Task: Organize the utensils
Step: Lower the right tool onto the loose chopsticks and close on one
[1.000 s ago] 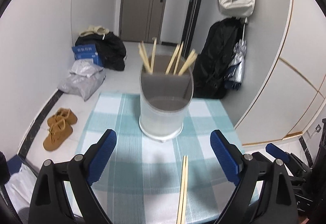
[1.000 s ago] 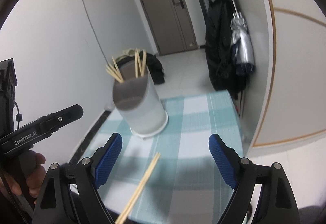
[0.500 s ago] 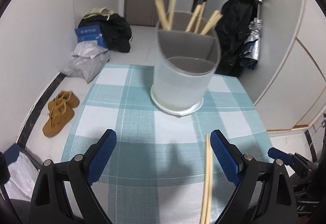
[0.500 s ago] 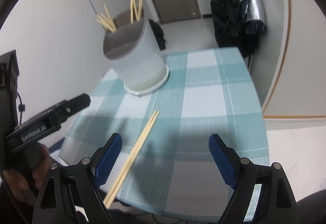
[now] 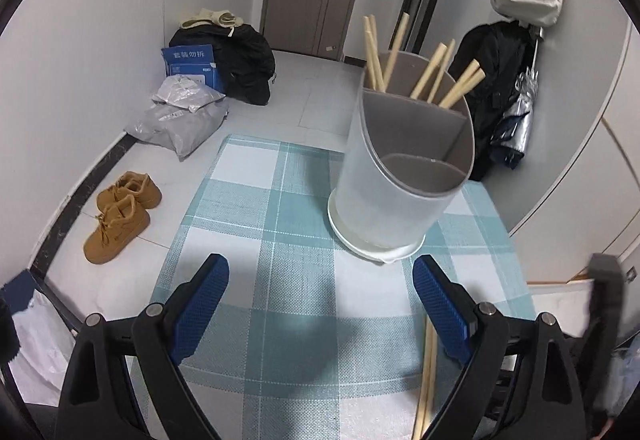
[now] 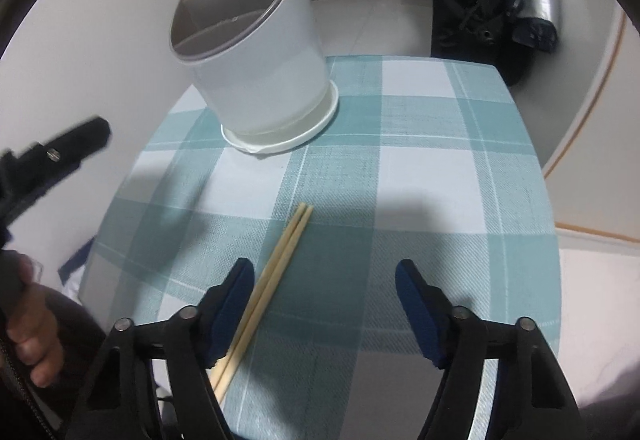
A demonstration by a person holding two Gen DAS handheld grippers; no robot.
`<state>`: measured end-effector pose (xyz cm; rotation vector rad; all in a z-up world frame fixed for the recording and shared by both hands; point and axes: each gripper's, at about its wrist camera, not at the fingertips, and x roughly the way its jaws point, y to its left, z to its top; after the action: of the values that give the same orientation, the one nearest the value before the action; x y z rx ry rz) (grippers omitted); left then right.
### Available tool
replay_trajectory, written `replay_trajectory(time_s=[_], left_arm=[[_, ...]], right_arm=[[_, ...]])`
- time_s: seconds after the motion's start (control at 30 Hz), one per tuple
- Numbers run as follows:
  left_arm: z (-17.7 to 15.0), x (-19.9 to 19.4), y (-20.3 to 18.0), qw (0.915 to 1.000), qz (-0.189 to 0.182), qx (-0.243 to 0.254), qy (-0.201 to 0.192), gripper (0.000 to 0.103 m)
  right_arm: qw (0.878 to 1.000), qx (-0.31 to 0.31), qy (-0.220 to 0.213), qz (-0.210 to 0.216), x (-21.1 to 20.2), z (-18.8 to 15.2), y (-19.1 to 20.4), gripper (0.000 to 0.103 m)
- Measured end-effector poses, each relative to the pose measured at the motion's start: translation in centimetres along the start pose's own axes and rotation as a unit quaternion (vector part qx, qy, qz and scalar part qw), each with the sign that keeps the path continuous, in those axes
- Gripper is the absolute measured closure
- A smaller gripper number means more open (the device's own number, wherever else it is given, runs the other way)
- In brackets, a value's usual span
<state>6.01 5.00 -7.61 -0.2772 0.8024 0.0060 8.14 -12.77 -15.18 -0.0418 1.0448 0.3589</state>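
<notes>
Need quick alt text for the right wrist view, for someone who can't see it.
The right gripper, jaws closing with nothing gripped yet, hangs over a pair of chopsticks lying on a teal checked tablecloth, beside its left-hand finger. Behind stands a white divided utensil holder with more chopsticks in its back compartment.

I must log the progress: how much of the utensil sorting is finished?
Done: several chopsticks already stand in the holder. In hand: nothing yet; the right tongs are closing over the last pair on the tablecloth, pads not pressing. Left tongs are open, empty. Left: lift that pair into the holder.
</notes>
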Motion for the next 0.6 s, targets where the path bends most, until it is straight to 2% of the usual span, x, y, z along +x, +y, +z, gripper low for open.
replay_trajectory(time_s=[0.07, 0.1, 0.13, 0.27, 0.37, 0.6], left_arm=[[0.3, -0.2, 0.5, 1.0000, 0.006, -0.006, 0.000, 0.013], [0.5, -0.3, 0.8, 0.9999, 0.013, -0.008, -0.005, 0.013], [0.7, -0.7, 1.1, 0.9996, 0.020, -0.011, -0.015, 0.013], [1.2, -1.7, 2.1, 0.9979, 0.048, -0.015, -0.041, 0.013], [1.2, -1.3, 2.6, 0.9983, 0.040, -0.029, -0.029, 0.012], [1.3, -1.0, 3.3, 0.9981, 0.034, -0.050, -0.016, 0.013]], right_arm=[[1.000, -0.013, 0.014, -0.012, 0.8, 0.2, 0.6, 0.047], [1.000, -0.016, 0.021, -0.015, 1.1, 0.2, 0.8, 0.056], [0.999, -0.018, 0.026, -0.015, 1.4, 0.2, 1.0, 0.060], [0.999, -0.031, 0.027, -0.029, 1.7, 0.0, 2.0, 0.061], [0.998, -0.047, 0.035, -0.029, 1.7, -0.1, 2.8, 0.071], [0.997, -0.045, 0.047, -0.031, 1.4, -0.4, 3.2, 0.073]])
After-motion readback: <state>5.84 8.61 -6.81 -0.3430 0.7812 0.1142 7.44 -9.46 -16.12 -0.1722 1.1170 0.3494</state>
